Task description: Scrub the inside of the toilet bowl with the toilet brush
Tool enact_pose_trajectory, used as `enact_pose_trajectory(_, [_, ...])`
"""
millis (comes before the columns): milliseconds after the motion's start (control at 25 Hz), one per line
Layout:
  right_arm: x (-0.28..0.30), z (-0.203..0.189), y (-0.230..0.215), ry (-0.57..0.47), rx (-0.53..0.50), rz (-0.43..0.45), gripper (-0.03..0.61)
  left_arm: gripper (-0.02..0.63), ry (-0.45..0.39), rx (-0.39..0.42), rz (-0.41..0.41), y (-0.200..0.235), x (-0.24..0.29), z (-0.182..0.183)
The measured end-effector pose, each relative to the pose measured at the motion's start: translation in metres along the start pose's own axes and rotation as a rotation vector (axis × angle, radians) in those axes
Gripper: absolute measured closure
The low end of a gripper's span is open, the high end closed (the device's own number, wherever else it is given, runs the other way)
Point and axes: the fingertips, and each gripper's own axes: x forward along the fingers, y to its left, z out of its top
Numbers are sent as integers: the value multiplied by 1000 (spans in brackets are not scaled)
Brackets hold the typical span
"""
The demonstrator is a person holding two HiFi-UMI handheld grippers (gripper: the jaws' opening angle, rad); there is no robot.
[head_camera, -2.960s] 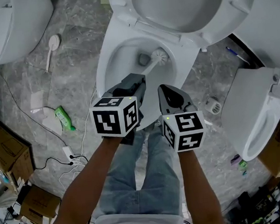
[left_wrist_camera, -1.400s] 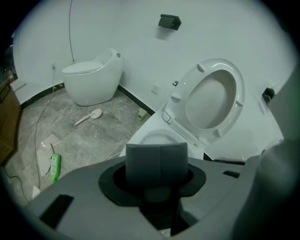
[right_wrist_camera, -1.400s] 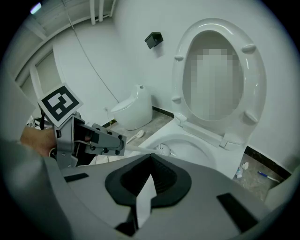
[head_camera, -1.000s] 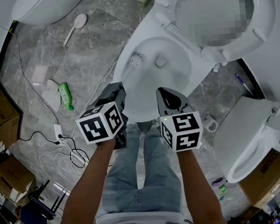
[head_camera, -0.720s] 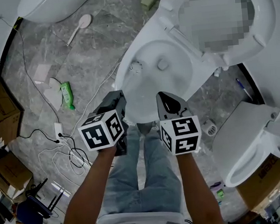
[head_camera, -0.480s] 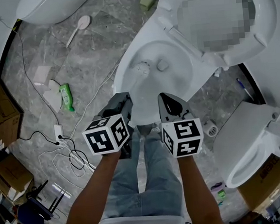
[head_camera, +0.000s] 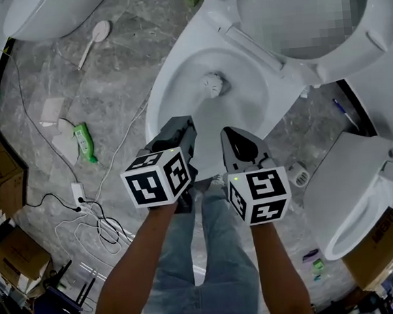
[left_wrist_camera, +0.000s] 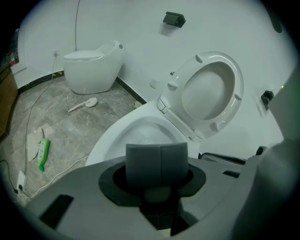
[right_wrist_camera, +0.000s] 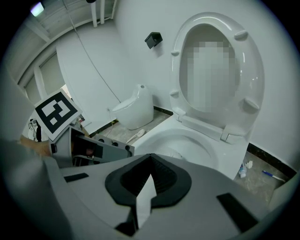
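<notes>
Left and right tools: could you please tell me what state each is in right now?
Left tool: closed, holding the toilet brush by its handle.
Right tool: closed, holding nothing.

Grey marbled stone floor. Standing on it: 3 white ceramic toilets, 1 open-lidded at centre, 1 upper left, 1 at right. Lying loose: white long-handled brush; green plastic bottle just beside white cloth; white power strip among tangled cables; 2 brown cardboard boxes at left edge.
</notes>
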Motion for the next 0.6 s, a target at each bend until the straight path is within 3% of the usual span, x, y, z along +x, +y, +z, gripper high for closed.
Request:
enact_pose_trajectory(280, [13, -11, -3, 15, -9, 3, 580, 457, -3, -3, -2, 9, 29, 2])
enact_pose_trajectory(600, [14, -11, 3, 21, -13, 9, 580, 457, 5, 6, 18, 17, 18, 1])
